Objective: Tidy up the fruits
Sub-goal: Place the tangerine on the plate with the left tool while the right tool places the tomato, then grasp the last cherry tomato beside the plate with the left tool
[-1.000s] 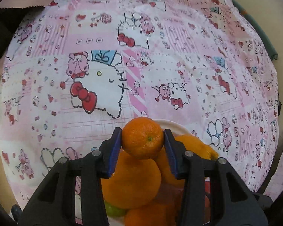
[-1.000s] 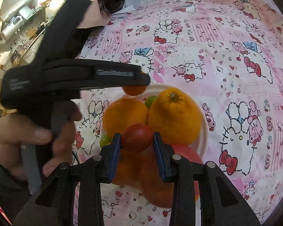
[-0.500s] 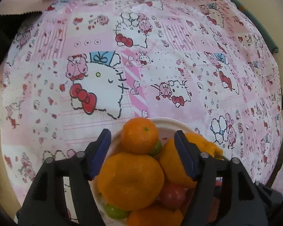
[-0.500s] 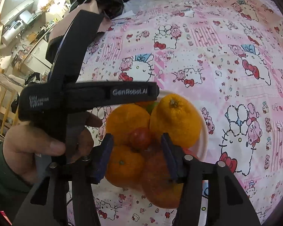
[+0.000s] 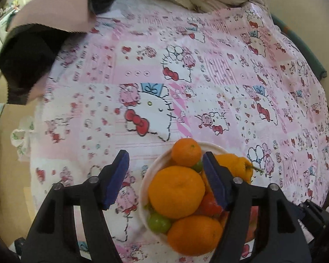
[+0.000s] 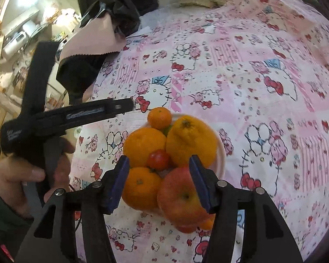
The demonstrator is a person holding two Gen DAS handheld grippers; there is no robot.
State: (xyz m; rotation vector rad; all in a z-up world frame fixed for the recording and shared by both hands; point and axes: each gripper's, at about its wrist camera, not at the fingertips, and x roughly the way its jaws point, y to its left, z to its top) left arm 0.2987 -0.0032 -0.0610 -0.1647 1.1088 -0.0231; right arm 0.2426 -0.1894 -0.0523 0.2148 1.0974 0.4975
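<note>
Both grippers have let go and lifted up from the fruit. One second ago the left gripper (image 5: pixel 165 176) pinched the small orange (image 5: pixel 186 152), and the right gripper (image 6: pixel 156 180) pinched the little tomato (image 6: pixel 158 160). Now both sets of jaws have just been opening, and nothing is pressed between them. They are open and empty.

All the fruit sits piled on the white plate (image 5: pixel 158 160), which stands on the pink cartoon cloth (image 5: pixel 142 76). The small orange lies at the far edge of the plate. The little tomato rests in the dip between the big orange (image 6: pixel 144 146), the bumpy orange (image 6: pixel 190 142), the near orange (image 6: pixel 140 188) and the apple (image 6: pixel 182 199). A green fruit (image 5: pixel 159 222) peeks out low on the left side.

It looks like the fruit is all gathered, so the job seems nearly done. The pile is tall and round, so things could roll. To do this well, pull each gripper straight up and away, keep the jaws wide, and do not bump the top fruit or nudge the plate.
</note>
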